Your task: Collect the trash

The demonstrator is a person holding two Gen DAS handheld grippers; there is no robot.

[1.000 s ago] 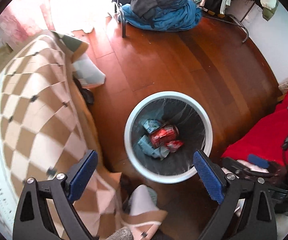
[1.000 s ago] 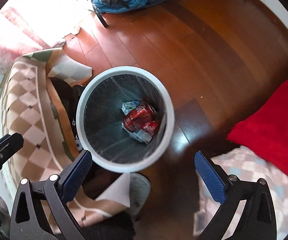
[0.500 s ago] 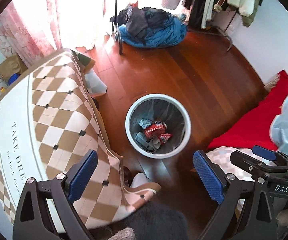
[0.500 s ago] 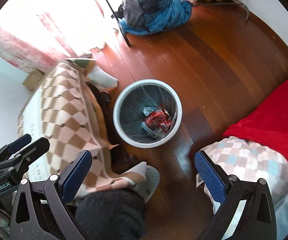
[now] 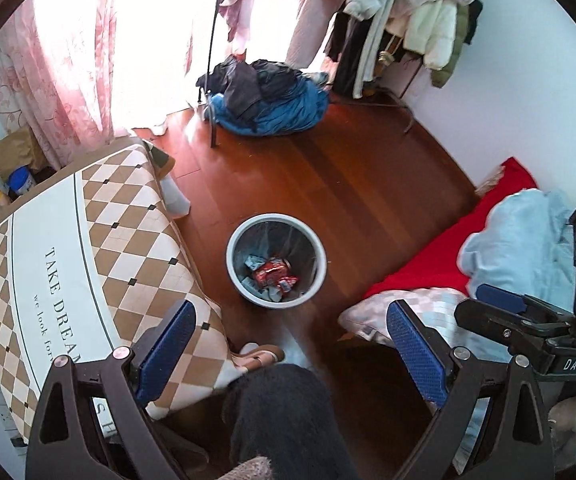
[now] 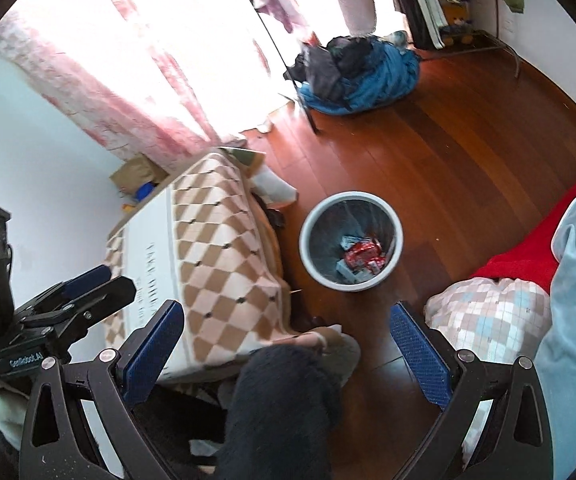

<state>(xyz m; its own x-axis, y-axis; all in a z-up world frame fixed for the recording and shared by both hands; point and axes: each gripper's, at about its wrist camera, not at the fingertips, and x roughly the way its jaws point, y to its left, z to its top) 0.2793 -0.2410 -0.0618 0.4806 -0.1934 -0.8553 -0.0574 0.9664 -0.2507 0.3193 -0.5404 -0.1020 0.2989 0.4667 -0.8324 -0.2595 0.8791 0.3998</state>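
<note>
Both grippers have pulled up and away from the bin; left gripper and right gripper gape wide, empty. Trash sits inside, centre floor: collection looks finished.

I count one bin on the floor, with one red can inside it among a few crumpled wrappers too jumbled to number. One bench, under one checked cloth. One heap of clothes. One red blanket. I see two tongs: left, right.
</note>
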